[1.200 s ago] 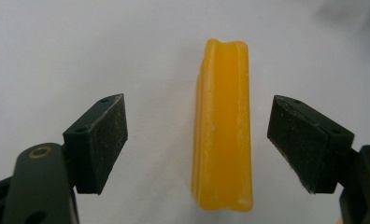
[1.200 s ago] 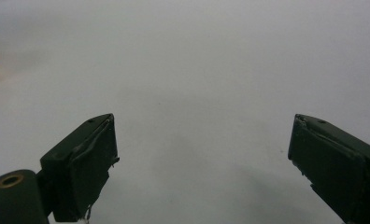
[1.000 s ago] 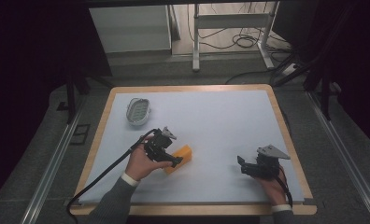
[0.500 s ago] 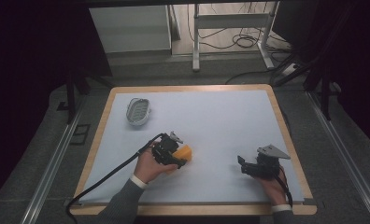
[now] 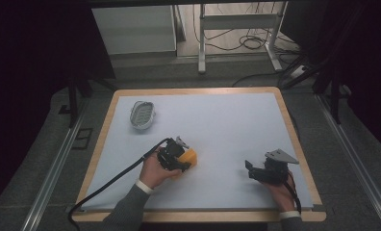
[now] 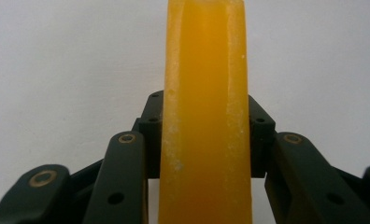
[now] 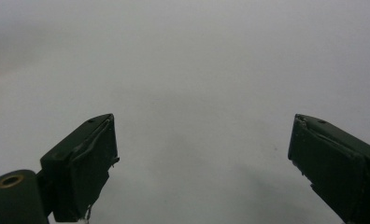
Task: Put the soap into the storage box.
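From above we see the left gripper (image 5: 181,159) at the orange block (image 5: 189,157) near the table's (image 5: 227,120) front left. In its own view, jaws clamp the block. Our right gripper (image 7: 202,163) gapes wide, empty.

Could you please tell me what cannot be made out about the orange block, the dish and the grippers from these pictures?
- Orange block: the left gripper view's top and bottom edges cut off its ends; in the high view the left gripper and hand cover part of it.
- Oval dish: too small in the high view to tell material or contents.
- Right gripper: its fingers stand apart, with blurred table beyond.
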Demonstrator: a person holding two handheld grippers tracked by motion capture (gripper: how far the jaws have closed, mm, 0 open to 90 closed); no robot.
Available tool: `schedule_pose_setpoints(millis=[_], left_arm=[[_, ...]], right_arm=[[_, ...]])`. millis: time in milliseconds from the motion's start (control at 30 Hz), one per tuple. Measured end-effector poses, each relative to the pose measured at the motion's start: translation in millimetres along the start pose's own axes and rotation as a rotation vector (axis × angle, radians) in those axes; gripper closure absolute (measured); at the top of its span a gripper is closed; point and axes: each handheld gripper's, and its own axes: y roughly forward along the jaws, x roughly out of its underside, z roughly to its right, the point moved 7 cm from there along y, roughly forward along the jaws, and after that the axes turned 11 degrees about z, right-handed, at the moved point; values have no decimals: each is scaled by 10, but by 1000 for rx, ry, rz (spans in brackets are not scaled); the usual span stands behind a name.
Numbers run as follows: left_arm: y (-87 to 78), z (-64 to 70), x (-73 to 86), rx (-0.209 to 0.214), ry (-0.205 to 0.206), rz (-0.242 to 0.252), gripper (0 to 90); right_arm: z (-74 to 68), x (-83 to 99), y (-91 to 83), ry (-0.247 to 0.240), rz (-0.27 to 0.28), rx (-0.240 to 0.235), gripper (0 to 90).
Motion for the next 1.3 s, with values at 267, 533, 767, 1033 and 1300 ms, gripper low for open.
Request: schedule_pose_setpoints(millis=[267,533,767,1033,1300], left_arm=[[-123,-46,-61,7,-8,38,611],[-323,-100,-125,11,2,78,611],[-459,-220,-175,-8,-9,100,611],[-584,-377,-243,-27,-33,136,611],[-678,-506,-277,-41,-56,151,611]], right_arm=[[13,0,-4,4,-1,10,83],[7,-1,-8,0,4,-2,83],[2,-2,-10,-7,8,9,83],[3,-2,-9,-10,8,10,83],[-4,-3,-11,-17,8,9,83]])
